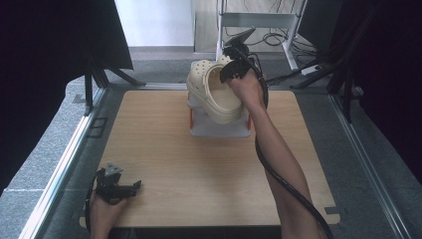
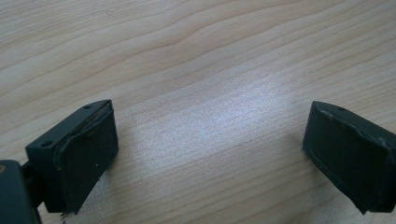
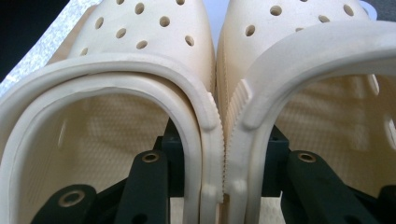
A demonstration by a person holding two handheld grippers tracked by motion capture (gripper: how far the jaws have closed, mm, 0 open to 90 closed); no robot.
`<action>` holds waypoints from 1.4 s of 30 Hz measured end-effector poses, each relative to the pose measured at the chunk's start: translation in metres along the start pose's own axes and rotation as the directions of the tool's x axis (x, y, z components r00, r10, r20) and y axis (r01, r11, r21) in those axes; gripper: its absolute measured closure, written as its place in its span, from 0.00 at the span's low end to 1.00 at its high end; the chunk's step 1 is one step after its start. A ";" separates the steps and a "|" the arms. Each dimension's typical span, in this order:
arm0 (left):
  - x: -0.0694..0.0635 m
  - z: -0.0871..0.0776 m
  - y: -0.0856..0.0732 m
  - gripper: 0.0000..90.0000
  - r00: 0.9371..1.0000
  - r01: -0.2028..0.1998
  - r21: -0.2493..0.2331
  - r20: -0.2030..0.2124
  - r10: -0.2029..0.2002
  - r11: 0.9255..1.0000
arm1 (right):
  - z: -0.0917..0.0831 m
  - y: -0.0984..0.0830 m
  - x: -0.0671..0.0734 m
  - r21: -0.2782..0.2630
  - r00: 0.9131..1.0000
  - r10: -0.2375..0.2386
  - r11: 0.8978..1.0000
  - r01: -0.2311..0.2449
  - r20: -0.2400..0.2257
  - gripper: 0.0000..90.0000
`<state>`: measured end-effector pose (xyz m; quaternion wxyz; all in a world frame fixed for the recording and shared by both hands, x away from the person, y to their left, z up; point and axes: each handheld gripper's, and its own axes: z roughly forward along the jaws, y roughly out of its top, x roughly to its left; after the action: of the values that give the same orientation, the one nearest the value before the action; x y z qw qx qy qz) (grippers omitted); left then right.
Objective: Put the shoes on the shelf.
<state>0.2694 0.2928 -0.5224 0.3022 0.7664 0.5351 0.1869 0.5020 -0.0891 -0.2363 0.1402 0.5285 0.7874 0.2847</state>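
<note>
Two cream clogs [image 1: 214, 92] with holes in their toes hang side by side over the far middle of the wooden table [image 1: 199, 169]. My right gripper [image 1: 234, 69] is shut on them from the heel end. In the right gripper view, one black jaw sits inside the left clog [image 3: 140, 70] and the other inside the right clog [image 3: 303, 56]. The right gripper [image 3: 223, 158] squeezes their ribbed inner walls together. My left gripper [image 1: 134, 186] rests at the near left corner of the table. In its own view the left gripper [image 2: 210, 144] is open, with bare wood [image 2: 187, 56] between its pads [image 2: 88, 154].
A white box [image 1: 219, 127] with an orange edge stands on the table right under the held clogs. Metal rails run along both sides of the table. A white frame [image 1: 259, 20] and cables lie on the floor beyond the far edge.
</note>
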 end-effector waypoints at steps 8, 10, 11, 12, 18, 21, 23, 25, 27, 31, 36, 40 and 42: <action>0.000 0.000 0.000 0.03 1.000 -0.002 0.004 0.005 0.002 1.000 | 0.018 0.019 -0.002 -0.015 0.997 0.064 0.998 -0.063 0.034 0.71; 0.000 0.000 0.000 0.03 1.000 -0.002 0.004 0.006 0.002 1.000 | 0.022 0.024 -0.004 -0.021 0.996 0.078 0.997 -0.077 0.042 0.71; 0.000 0.000 0.000 0.03 1.000 -0.003 0.004 0.006 0.002 1.000 | 0.025 0.027 -0.004 -0.023 0.995 0.084 0.996 -0.083 0.047 0.71; 0.000 0.000 0.000 0.03 1.000 -0.003 0.004 0.006 0.002 1.000 | 0.025 0.027 -0.004 -0.023 0.995 0.084 0.996 -0.083 0.047 0.71; 0.000 0.000 0.001 0.03 1.000 -0.003 0.004 0.005 0.003 1.000 | 0.041 0.041 -0.008 -0.040 0.988 0.129 0.991 -0.126 0.080 0.71; 0.000 0.000 0.001 0.03 1.000 -0.003 0.005 0.009 0.003 1.000 | 0.051 0.044 -0.012 -0.051 0.984 0.150 0.988 -0.146 0.096 0.71; 0.000 0.000 0.001 0.03 1.000 -0.003 0.005 0.009 0.003 1.000 | 0.059 0.046 -0.014 -0.053 0.981 0.165 0.986 -0.160 0.104 0.71; 0.000 0.000 0.001 0.03 1.000 -0.004 0.005 0.010 0.004 1.000 | 0.067 0.047 -0.018 -0.055 0.979 0.171 0.985 -0.165 0.113 0.71; 0.000 0.000 0.001 0.03 1.000 -0.005 0.004 0.009 0.005 1.000 | 0.074 0.048 -0.020 -0.064 0.977 0.180 0.983 -0.173 0.118 0.71; 0.000 0.001 0.001 0.03 1.000 -0.007 0.002 0.007 0.007 1.000 | 0.084 0.048 -0.022 -0.071 0.975 0.178 0.983 -0.170 0.132 0.71; 0.000 0.001 0.001 0.03 1.000 -0.007 0.002 0.007 0.007 1.000 | 0.103 0.043 -0.025 -0.075 0.975 0.178 0.983 -0.170 0.130 0.70; 0.000 0.001 0.001 0.03 1.000 -0.007 0.002 0.007 0.007 1.000 | 0.104 0.039 -0.025 -0.086 0.983 0.133 0.989 -0.123 0.125 0.66; 0.000 0.001 0.001 0.03 1.000 -0.008 0.002 0.007 0.008 1.000 | 0.102 0.038 -0.026 -0.099 0.988 0.102 0.991 -0.091 0.112 0.58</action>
<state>0.2709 0.2927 -0.5222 0.3025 0.7695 0.5313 0.1847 0.5944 -0.0712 -0.2972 0.1967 0.5745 0.7372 0.2963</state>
